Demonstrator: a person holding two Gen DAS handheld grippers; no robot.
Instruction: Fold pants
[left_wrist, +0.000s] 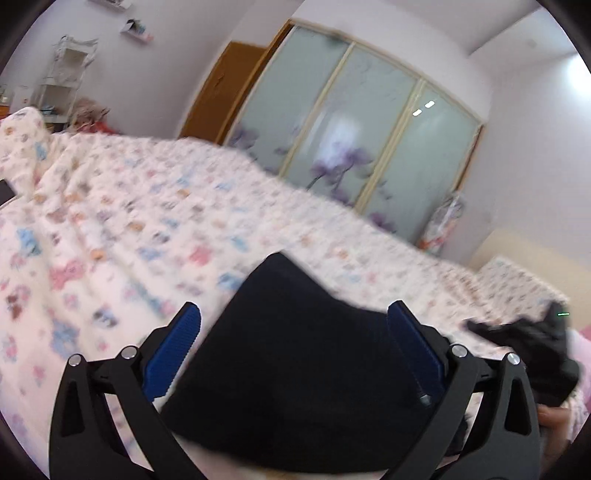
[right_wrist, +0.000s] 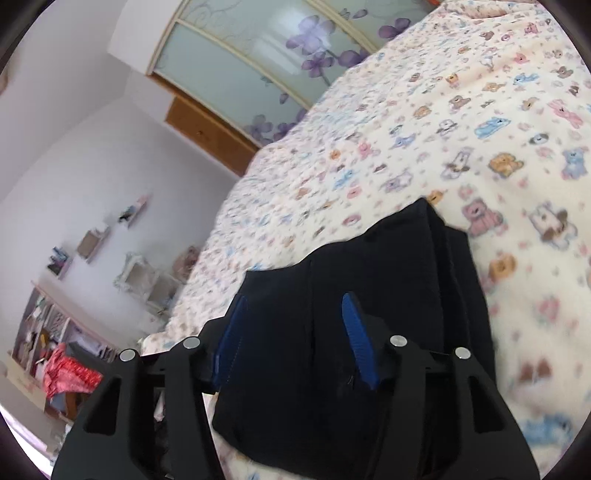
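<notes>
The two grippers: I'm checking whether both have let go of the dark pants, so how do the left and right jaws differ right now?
The left gripper has its jaws spread wider than the right gripper, though both stand open. The left's blue ribbed pads face the camera; the right's show nearly edge-on. Shared: neither presses on the folded dark navy pants, which lie between both pairs of jaws on the teddy-bear print bedspread.

the pants (left_wrist: 295, 369) are dark navy, almost black, and lie folded into a compact, flat bundle on the bed (left_wrist: 110, 221), near its close edge. seen from the right wrist, the pants (right_wrist: 369, 295) show stacked layers along the side toward the bed's middle, with one corner pointing further onto the bed.
</notes>
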